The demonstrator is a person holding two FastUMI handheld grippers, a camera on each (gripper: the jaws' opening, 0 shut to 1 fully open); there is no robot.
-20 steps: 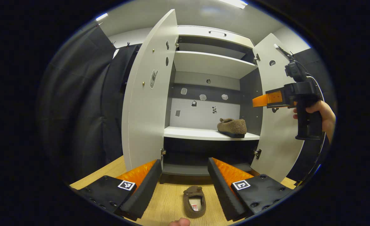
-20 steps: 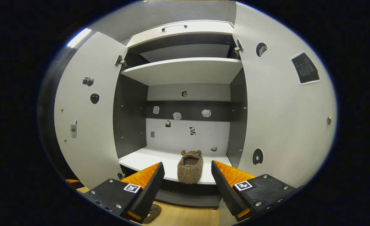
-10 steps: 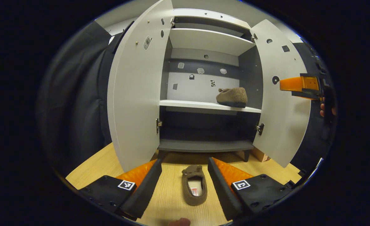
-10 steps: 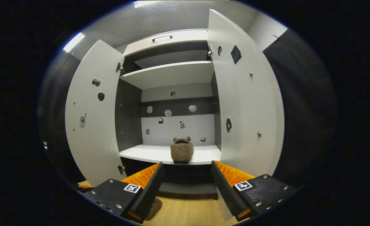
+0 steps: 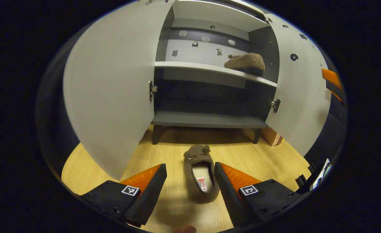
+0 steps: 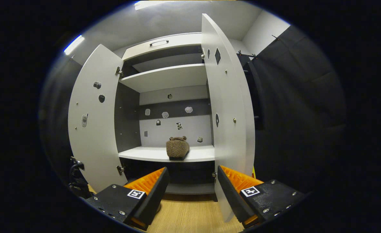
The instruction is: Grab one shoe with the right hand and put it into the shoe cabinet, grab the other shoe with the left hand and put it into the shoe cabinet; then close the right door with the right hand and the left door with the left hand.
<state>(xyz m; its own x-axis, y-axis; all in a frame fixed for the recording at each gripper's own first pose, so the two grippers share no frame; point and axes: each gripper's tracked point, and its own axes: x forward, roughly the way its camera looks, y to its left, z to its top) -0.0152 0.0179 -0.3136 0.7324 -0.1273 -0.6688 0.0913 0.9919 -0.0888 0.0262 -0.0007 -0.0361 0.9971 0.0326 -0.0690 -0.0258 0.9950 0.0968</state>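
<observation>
The left hand-held gripper point(image 5: 190, 181) has dropped toward the floor over the last second, and its fingers are spread wide with nothing between them. A moment ago the brown slipper on the floor point(image 5: 201, 174) lay small at the bottom edge of the left gripper view; now it sits right between the two fingers, toe pointing at the cabinet, not yet pinched. I would judge that the left hand is lining up to grab it, so this is the start of the second shoe's trip.

The right hand-held gripper point(image 6: 193, 191) is also released and empty. It has backed away from the shoe cabinet point(image 6: 164, 77) and swung to the side: the other slipper point(image 6: 177, 148), which was close in front of it a second ago, now lies farther off on the white middle shelf point(image 6: 145, 154), resting there on its own. So the first shoe looks done.

Both doors stand open. The right door point(image 6: 226, 106) now shows nearly edge-on in the right gripper view, which puts that hand beside it, a fair place from which to push it shut later. The left door point(image 5: 113, 94) hangs wide just beside the left hand, and the slipper must pass it on the way to the shelf.
</observation>
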